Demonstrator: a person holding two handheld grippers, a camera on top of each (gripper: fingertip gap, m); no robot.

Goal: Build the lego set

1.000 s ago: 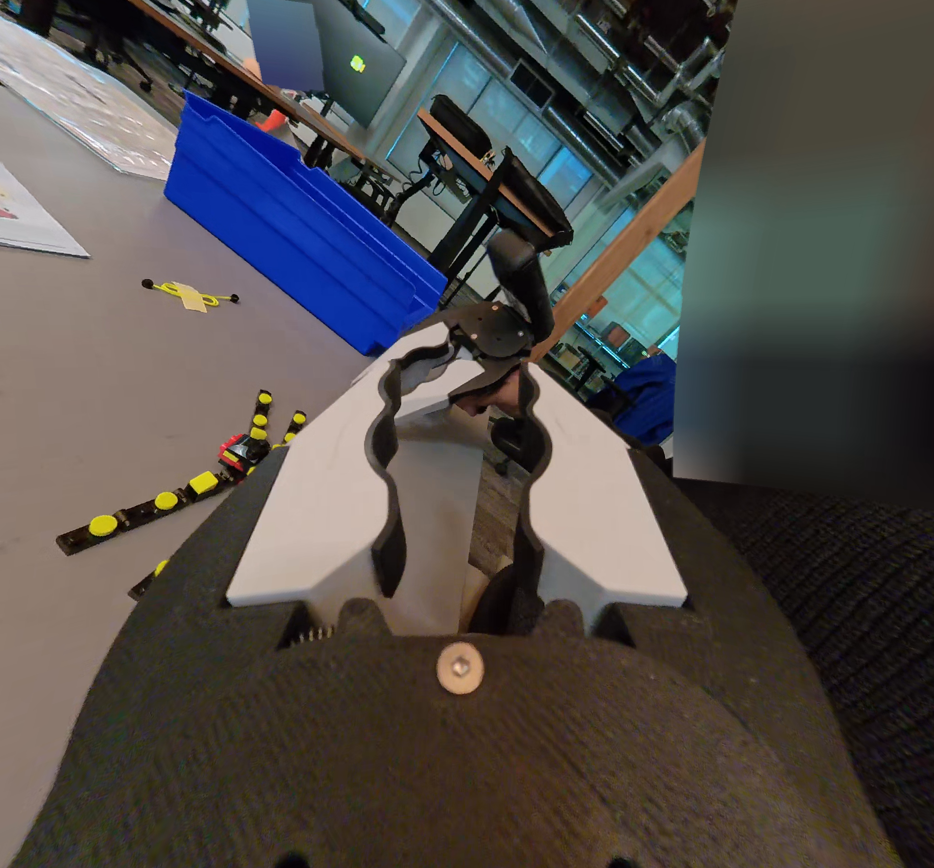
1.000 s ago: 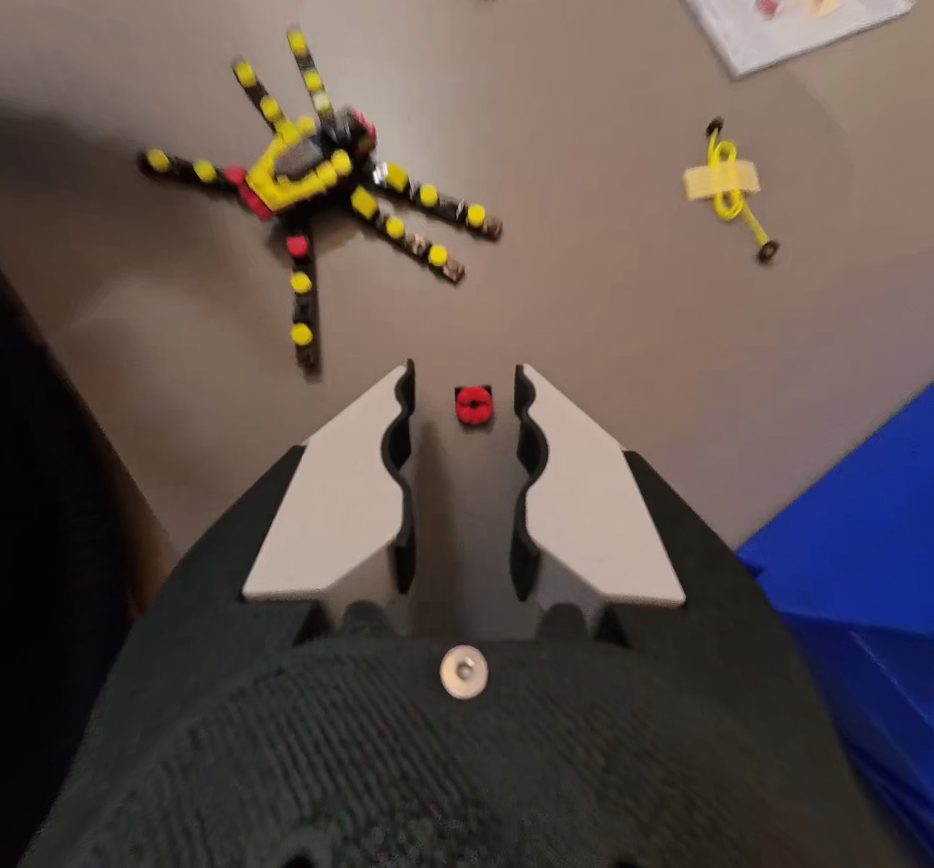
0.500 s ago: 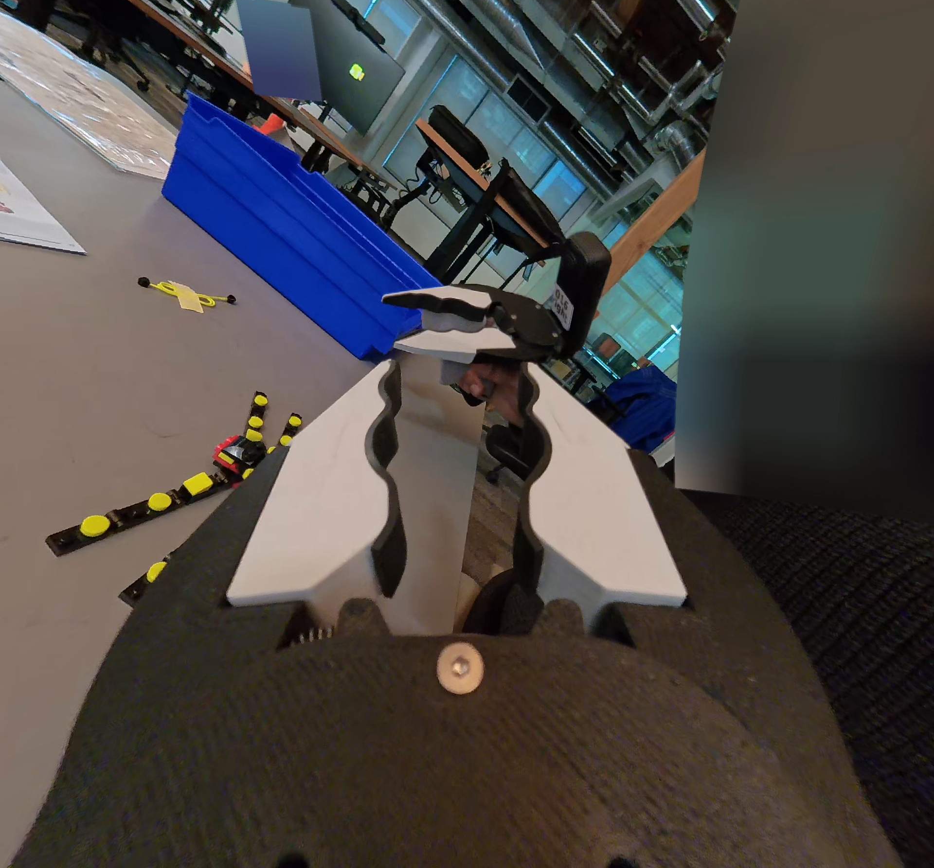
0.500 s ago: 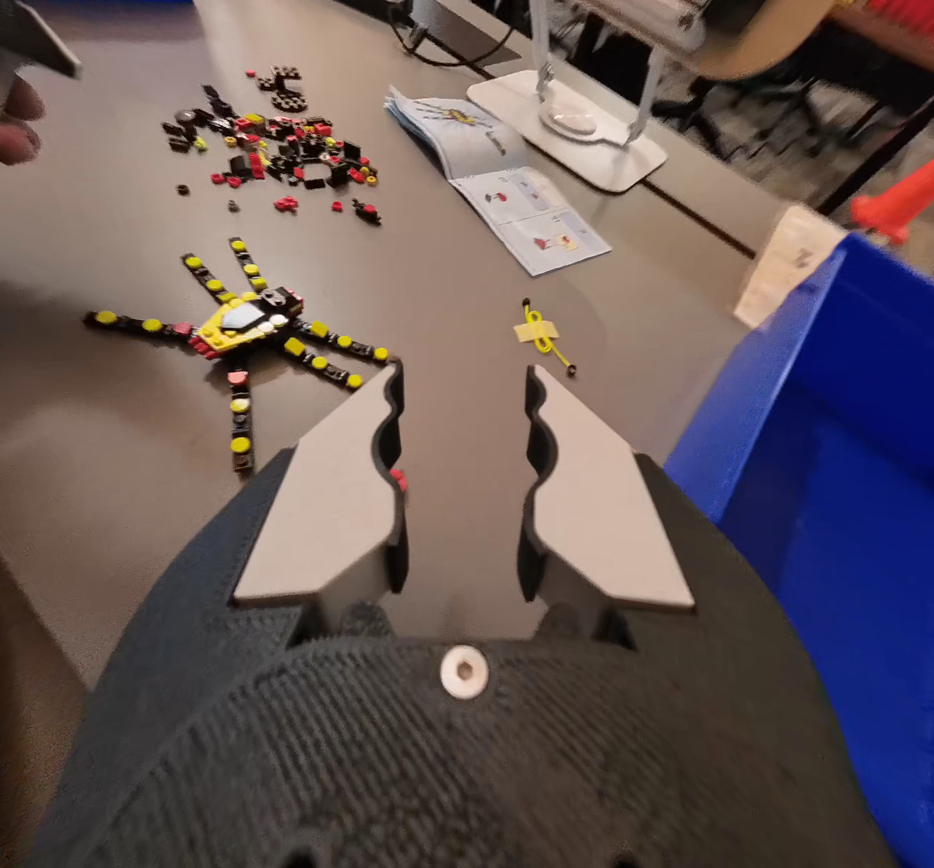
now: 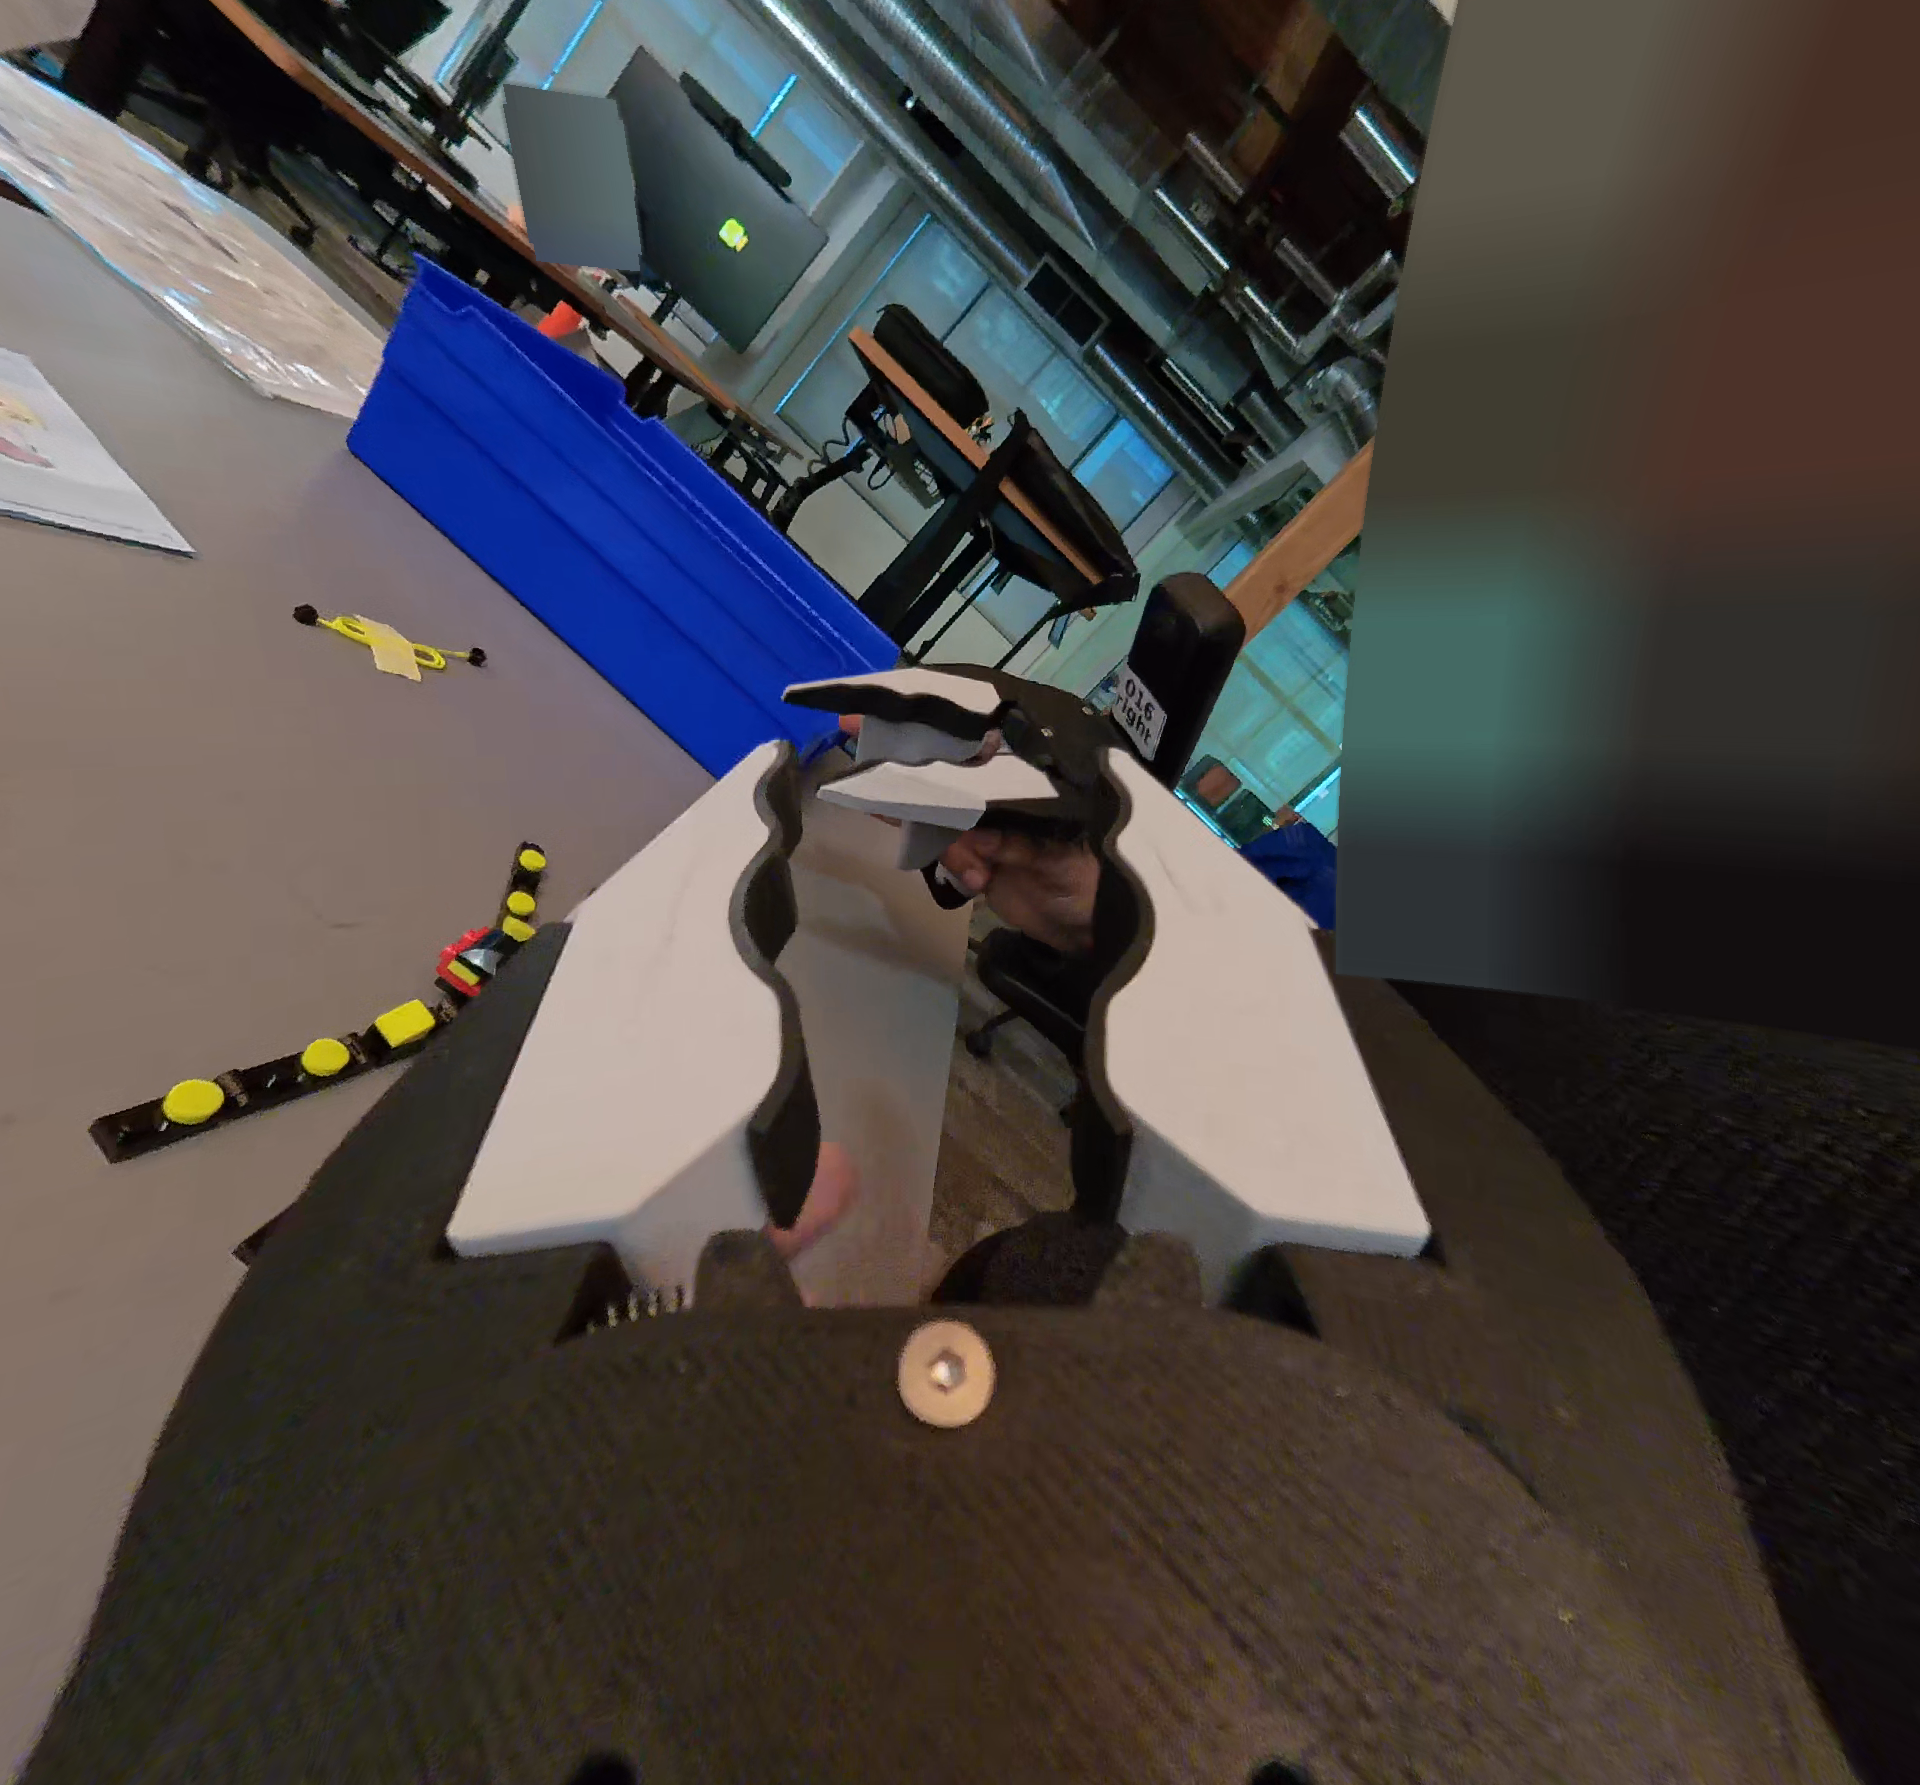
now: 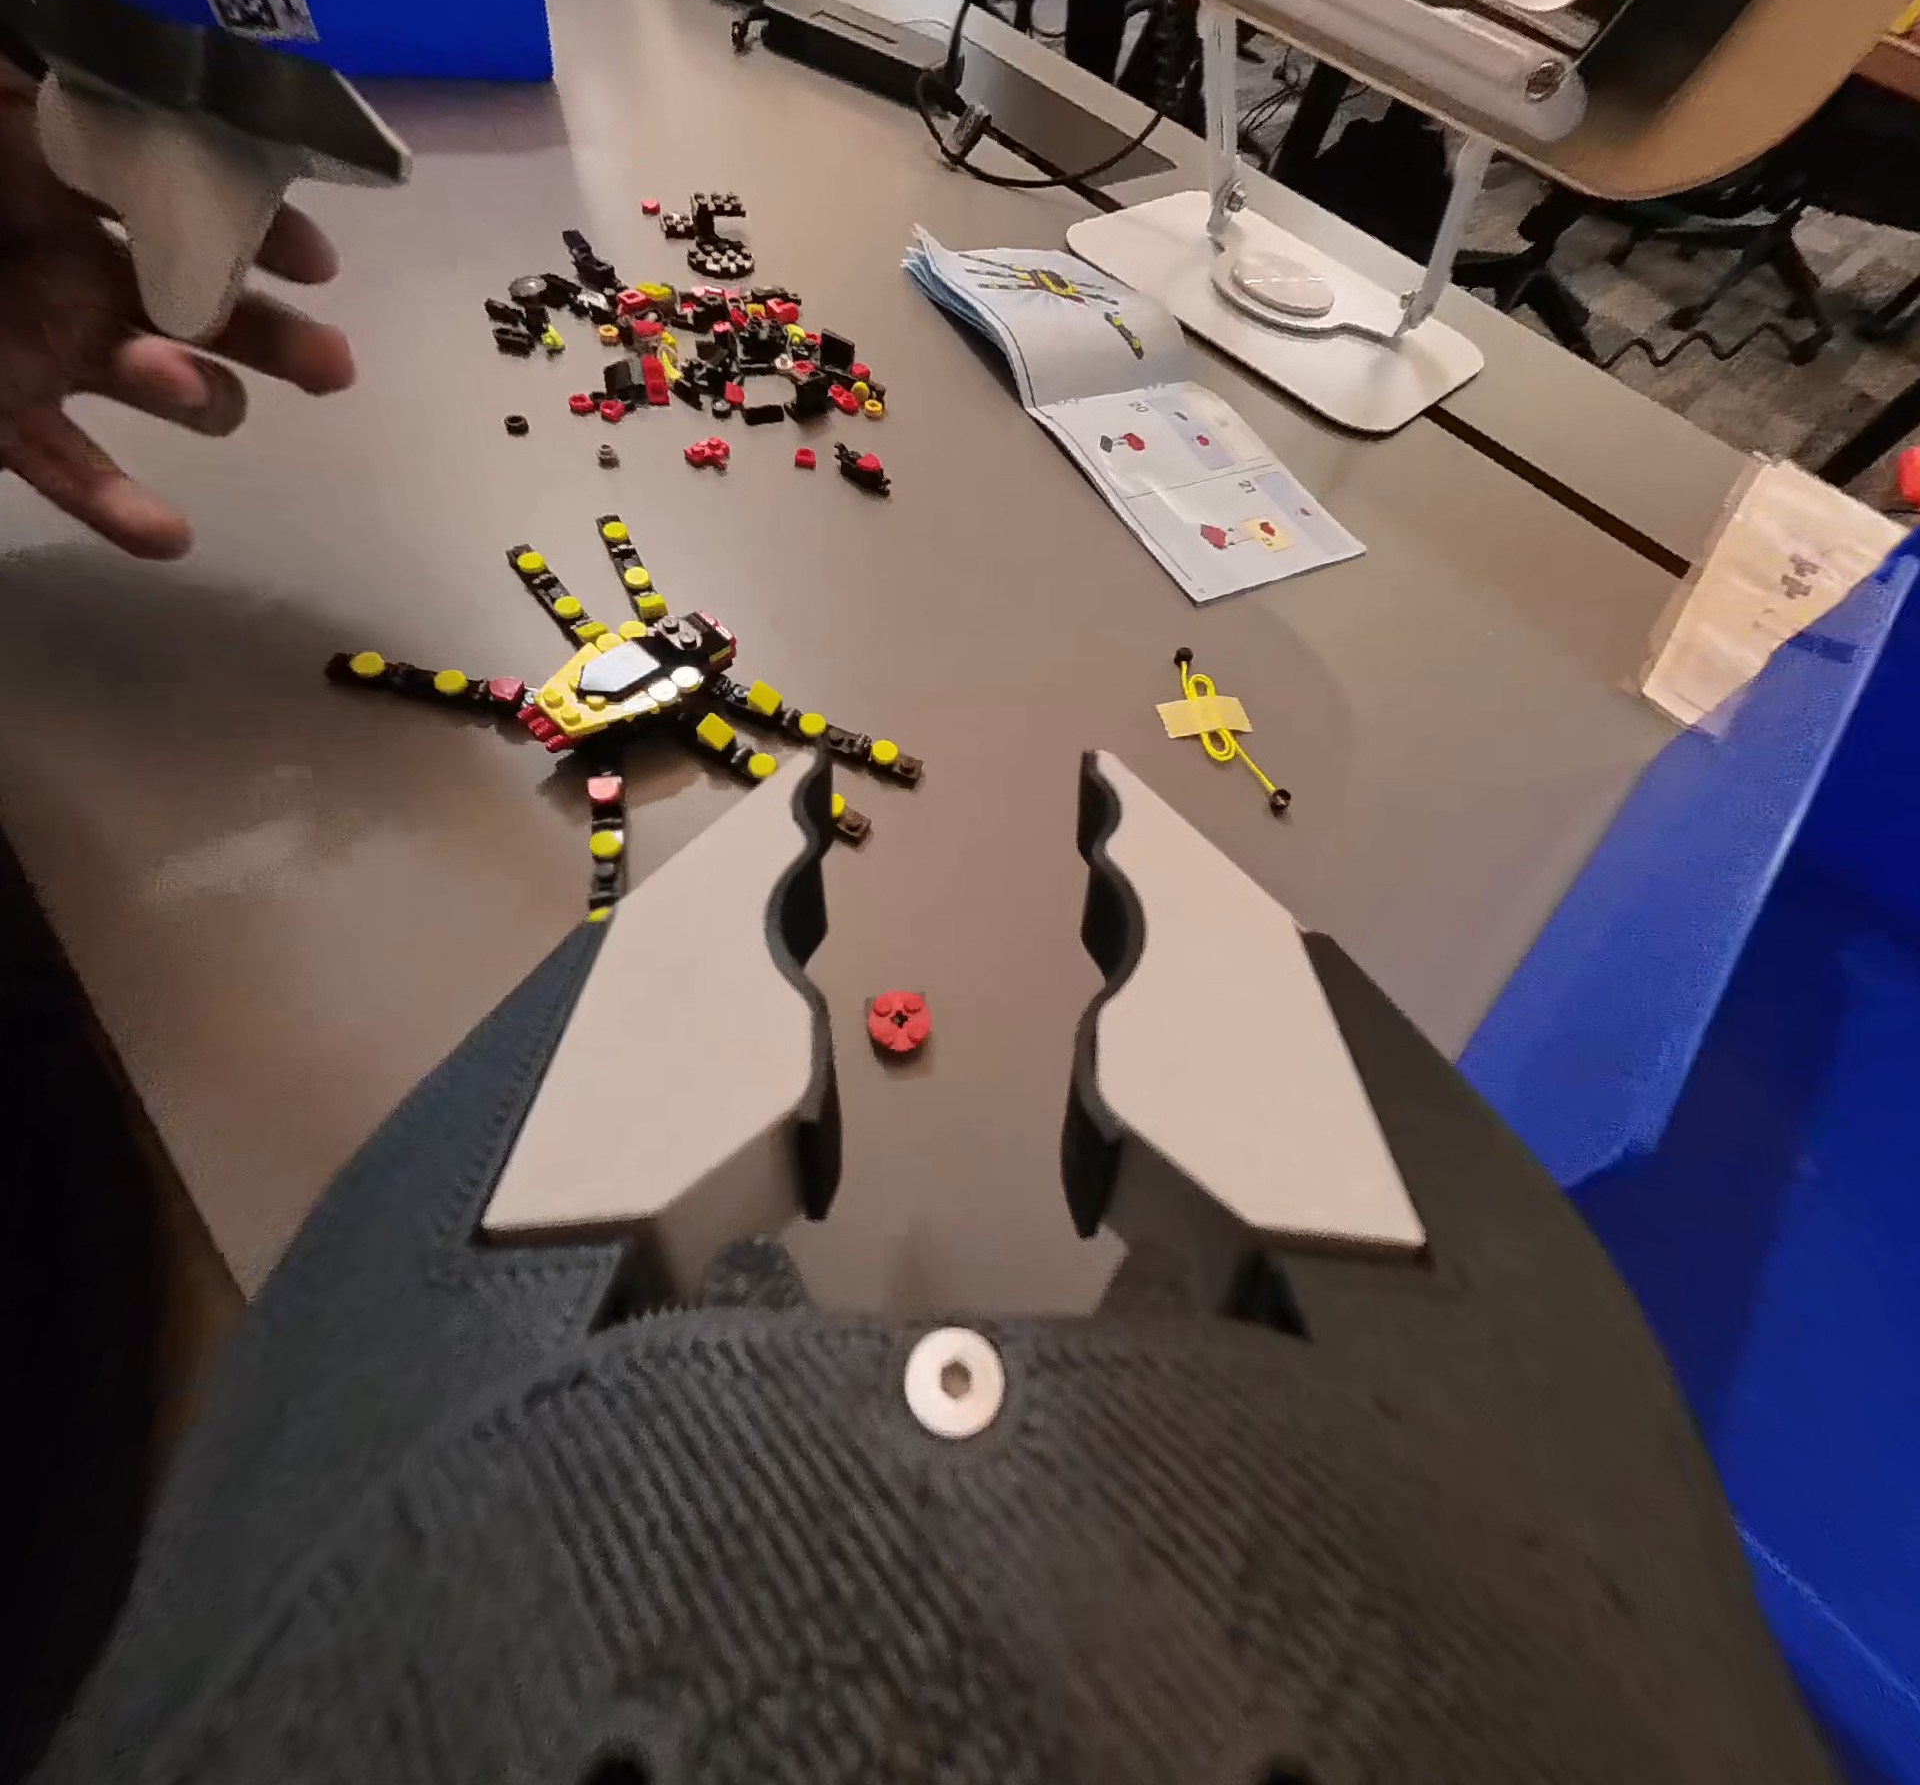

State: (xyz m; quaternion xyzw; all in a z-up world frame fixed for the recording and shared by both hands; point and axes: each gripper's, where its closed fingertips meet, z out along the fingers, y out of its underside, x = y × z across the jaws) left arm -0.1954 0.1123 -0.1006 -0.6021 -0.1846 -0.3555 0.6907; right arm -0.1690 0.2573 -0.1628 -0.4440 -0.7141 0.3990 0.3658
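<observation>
A half-built black and yellow lego spider (image 6: 623, 686) lies on the grey table (image 6: 987, 655), and part of it shows in the left wrist view (image 5: 478, 956). A small red round brick (image 6: 899, 1020) lies on the table below and between the fingers of my right gripper (image 6: 953, 779), which is open, empty and held above the table. My left gripper (image 5: 948, 779) is open and empty, held in the air off the table's near edge and pointing at the right gripper (image 5: 831, 746). A pile of loose black, red and yellow pieces (image 6: 707, 343) lies beyond the spider.
An open instruction booklet (image 6: 1132, 426) and a taped yellow string (image 6: 1216, 727) lie to the right of the spider. A blue bin (image 6: 1766, 1008) stands at the right edge, a laptop stand (image 6: 1278, 301) behind. A person's hand (image 6: 125, 333) is at far left. Some 15 centimetres of space lies between my two pairs of fingers.
My right gripper has lifted and tilted from looking straight down to looking across the table. The red round brick stays on the table. My left gripper has barely moved.
</observation>
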